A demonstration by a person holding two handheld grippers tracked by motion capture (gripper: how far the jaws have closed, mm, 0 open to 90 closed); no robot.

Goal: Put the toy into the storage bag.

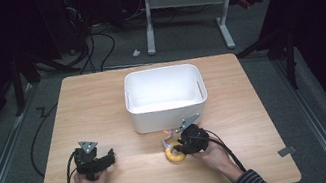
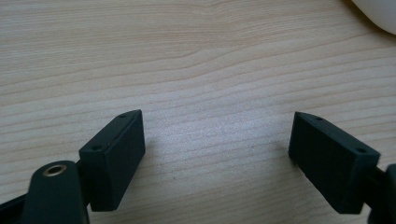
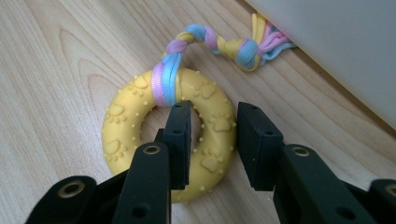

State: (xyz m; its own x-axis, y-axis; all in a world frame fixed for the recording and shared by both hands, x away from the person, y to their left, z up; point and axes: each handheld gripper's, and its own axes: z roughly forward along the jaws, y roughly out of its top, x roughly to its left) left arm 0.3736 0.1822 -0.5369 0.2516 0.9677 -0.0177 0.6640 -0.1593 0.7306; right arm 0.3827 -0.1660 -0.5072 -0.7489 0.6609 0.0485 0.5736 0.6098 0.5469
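Note:
A yellow rubber ring toy [image 3: 126, 135] with paw prints lies flat on the wooden table [image 1: 101, 97], just in front of the white bin [image 1: 167, 113]. A pastel braided rope [image 3: 219, 44] is tied to it and runs toward the bin's wall. My right gripper [image 3: 215, 112] is shut on the ring's near band, one jaw inside the hole and the other outside. From above, the ring [image 1: 175, 156] shows at the tip of the right gripper [image 1: 183, 146]. My left gripper [image 2: 217, 116] stands open over bare wood, nothing between its jaws; the left gripper [image 1: 110, 157] rests at the front left.
The white bin [image 3: 336, 42] is empty and stands mid-table toward the back. A desk frame and cables stand on the floor beyond the table. Bare wood lies between the two hands and to the bin's left and right.

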